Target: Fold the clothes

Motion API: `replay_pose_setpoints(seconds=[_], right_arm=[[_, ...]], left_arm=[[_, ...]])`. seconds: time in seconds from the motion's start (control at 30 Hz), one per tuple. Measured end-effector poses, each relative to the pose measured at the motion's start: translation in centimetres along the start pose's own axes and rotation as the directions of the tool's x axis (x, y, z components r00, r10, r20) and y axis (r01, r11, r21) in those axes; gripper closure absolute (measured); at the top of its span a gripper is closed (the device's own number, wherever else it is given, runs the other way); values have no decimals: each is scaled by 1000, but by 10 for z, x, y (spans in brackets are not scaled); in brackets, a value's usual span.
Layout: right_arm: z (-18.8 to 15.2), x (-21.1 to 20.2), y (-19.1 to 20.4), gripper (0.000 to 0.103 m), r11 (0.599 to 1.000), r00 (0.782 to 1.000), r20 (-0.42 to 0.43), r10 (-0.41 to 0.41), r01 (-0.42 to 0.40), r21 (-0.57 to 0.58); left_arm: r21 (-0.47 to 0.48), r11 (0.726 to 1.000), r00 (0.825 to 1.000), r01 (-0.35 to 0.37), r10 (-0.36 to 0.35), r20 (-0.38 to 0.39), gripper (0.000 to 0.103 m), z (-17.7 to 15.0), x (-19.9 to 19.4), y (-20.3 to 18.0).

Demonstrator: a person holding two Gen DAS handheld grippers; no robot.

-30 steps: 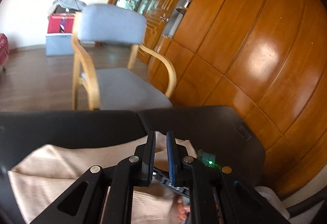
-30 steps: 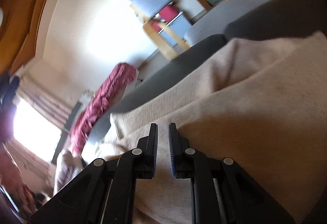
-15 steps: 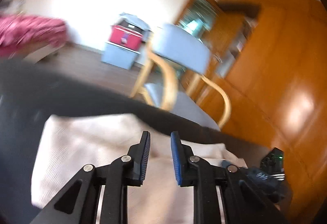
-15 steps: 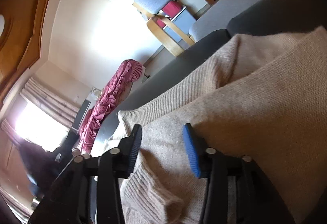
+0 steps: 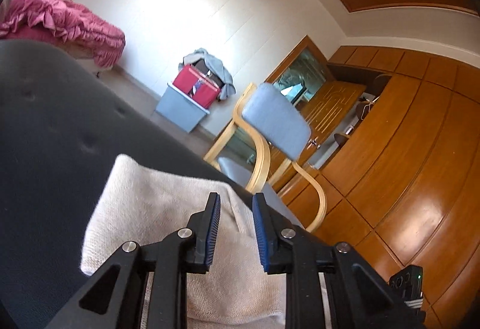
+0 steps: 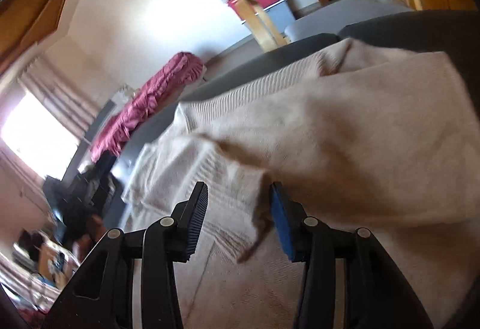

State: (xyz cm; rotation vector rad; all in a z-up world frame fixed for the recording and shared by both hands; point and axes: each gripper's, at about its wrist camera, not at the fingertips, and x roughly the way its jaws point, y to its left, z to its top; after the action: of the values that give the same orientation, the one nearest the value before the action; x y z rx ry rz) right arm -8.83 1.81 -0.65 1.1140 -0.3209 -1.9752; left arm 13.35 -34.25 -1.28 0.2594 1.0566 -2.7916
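A beige knitted sweater (image 5: pixel 156 203) lies on a dark grey padded surface (image 5: pixel 60 134). In the left wrist view my left gripper (image 5: pixel 236 198) hovers low over the sweater's far edge. Its jaws are opening, and only cloth below shows in the gap. In the right wrist view the sweater (image 6: pixel 345 134) has a large flap folded over ribbed layers beneath. My right gripper (image 6: pixel 239 188) stands open over the ribbed part. The flap's loose edge hangs beside the right pad (image 6: pixel 280 218), and neither pad presses on cloth.
A wooden armchair with grey-blue cushions (image 5: pixel 276 122) stands just beyond the surface's far edge. Wooden wardrobe panels (image 5: pixel 405 164) fill the right. A red box on a grey bin (image 5: pixel 196 87) sits by the wall, and a bed with a pink cover (image 5: pixel 60 20) is far left.
Both grippers went from shut to open. The left one swung down and leftward to the sweater's far edge. The right one shifted a little, and the folded flap now lies loose.
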Motion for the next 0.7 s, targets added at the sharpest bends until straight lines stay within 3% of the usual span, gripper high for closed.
replay_pose_setpoints(seconds=[0.07,0.1,0.23,0.47,0.57,0.7], right_arm=[[-5,8,8,76,999,999,-8,-33,33,-31],[-3,7,9,94,999,999,0,-34,34,-41],[6,4,16,95,996,999,35,-35,38,-79],[54,-16,22,95,965,966,187,-181,211,-158],[68,-7,12,95,954,955,180,-233,261,-149],[67,6,-7,95,966,962,146,-229,243,-85]], left_arm=[[7,1000,1000,1,-1,11,81,3,-2,1],[8,1000,1000,-3,3,13,81,3,-1,0],[-8,1000,999,-31,31,12,80,5,-1,3],[81,991,994,-109,110,-3,80,9,-3,-1],[110,988,992,-106,113,-55,80,8,2,1],[38,988,972,-149,153,-178,79,6,21,22]])
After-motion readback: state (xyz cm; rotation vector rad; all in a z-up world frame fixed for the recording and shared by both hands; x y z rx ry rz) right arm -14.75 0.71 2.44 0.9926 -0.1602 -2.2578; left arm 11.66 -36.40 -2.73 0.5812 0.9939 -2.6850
